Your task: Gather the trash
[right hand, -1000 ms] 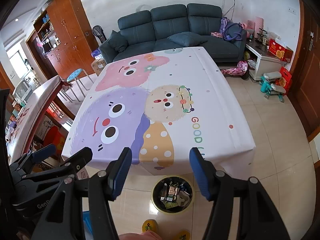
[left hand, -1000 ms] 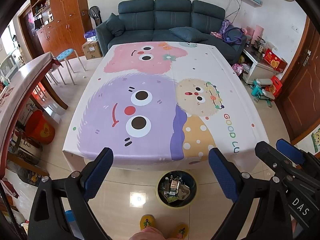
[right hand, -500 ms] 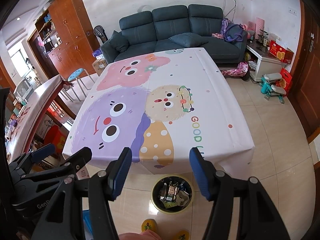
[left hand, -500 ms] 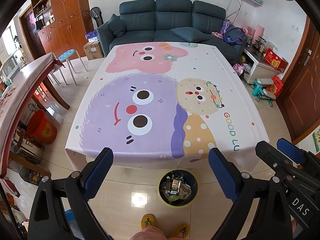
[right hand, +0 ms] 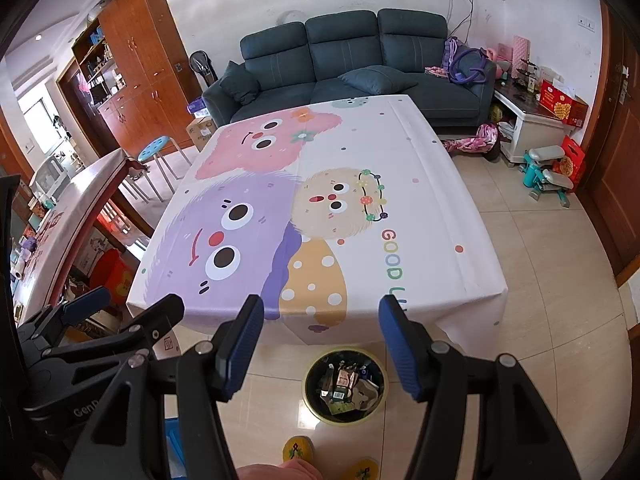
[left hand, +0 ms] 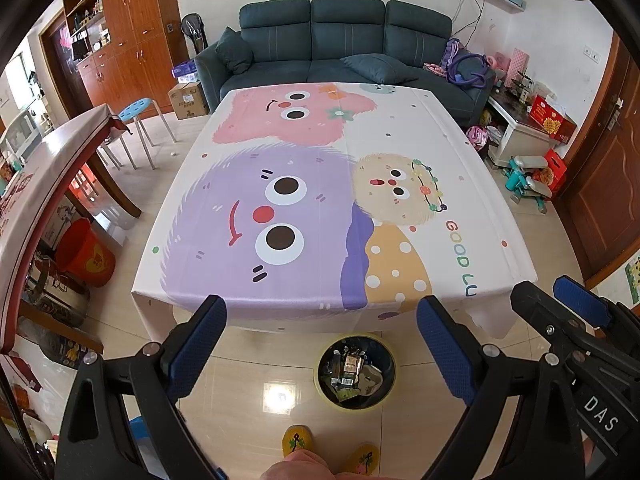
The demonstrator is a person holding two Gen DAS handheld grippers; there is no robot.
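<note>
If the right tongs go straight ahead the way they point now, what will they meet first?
Probably the near edge of the tablecloth on the table, which sits between the open right tongs. The trash bin lies lower, on the floor. Depth is unclear, so this is a guess.

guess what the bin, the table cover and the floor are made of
Bin: probably plastic, with a dark wall and a yellowish rim.
Table cover: thin printed cloth or vinyl; it shows fold creases and drapes at the corners.
Floor: glazed tile; grout lines and a lamp glare show.
</note>
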